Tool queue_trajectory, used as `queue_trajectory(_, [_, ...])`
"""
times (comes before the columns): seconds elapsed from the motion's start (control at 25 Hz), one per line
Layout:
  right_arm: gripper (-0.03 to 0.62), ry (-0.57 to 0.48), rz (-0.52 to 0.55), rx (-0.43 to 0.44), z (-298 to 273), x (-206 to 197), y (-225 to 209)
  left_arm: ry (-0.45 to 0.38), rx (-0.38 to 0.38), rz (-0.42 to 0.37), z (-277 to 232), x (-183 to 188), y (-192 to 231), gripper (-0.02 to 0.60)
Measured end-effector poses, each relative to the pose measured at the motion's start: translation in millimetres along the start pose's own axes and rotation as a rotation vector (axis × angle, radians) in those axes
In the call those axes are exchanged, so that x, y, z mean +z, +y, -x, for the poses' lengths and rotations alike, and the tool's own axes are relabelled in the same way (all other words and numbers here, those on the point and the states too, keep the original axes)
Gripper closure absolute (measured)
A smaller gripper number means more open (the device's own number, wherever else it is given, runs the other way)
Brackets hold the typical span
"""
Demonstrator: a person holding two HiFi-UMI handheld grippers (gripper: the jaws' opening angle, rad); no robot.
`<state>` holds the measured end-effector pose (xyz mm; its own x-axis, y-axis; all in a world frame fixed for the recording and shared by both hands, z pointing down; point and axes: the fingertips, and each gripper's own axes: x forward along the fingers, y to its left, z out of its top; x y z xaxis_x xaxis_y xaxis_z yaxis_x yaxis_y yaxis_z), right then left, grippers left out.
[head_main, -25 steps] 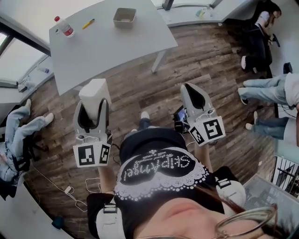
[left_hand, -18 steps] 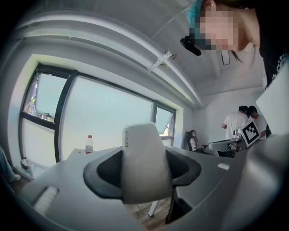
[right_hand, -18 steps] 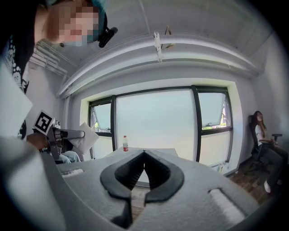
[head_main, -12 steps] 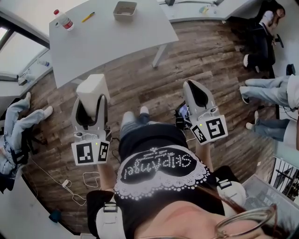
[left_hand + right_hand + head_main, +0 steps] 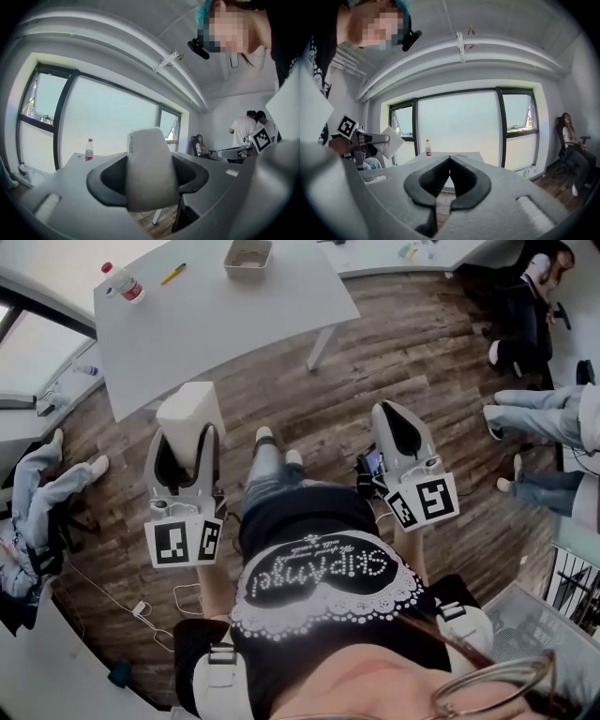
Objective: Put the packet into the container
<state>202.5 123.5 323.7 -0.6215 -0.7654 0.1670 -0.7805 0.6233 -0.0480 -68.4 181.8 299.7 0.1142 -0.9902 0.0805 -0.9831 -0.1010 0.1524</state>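
- Left gripper (image 5: 186, 439): jaws closed on a white packet (image 5: 147, 168). The dark pads press on both of its flat sides. The packet stands upright between them, and its upper end rises clear of the jaw tips.
- Right gripper (image 5: 449, 163): jaws closed, tips meeting, nothing between them. It is level with the left gripper, with the person's torso between the two.
- Ahead of both grippers: wood-plank floor (image 5: 394, 343), then a grey table (image 5: 216, 324). Neither gripper is over the table.
- Container (image 5: 248, 256): a shallow beige tray on the far part of the table. It is ahead of the left gripper and slightly to its right, well apart from the packet. What it holds cannot be made out.
- Ahead and to the left of the left gripper, on the same table: a clear bottle with a red cap (image 5: 124, 283) and a yellow pen (image 5: 173, 275) between the bottle and the container.
- Far to the right of the right gripper: seated people, of whom jeans-clad legs (image 5: 539, 423) show.
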Motion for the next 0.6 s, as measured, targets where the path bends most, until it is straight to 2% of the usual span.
queue_trajectory(0.6, [0.592,0.005,-0.032,-0.068,-81,26,4,0.017,-0.086,0.002,-83,30,60,0.314])
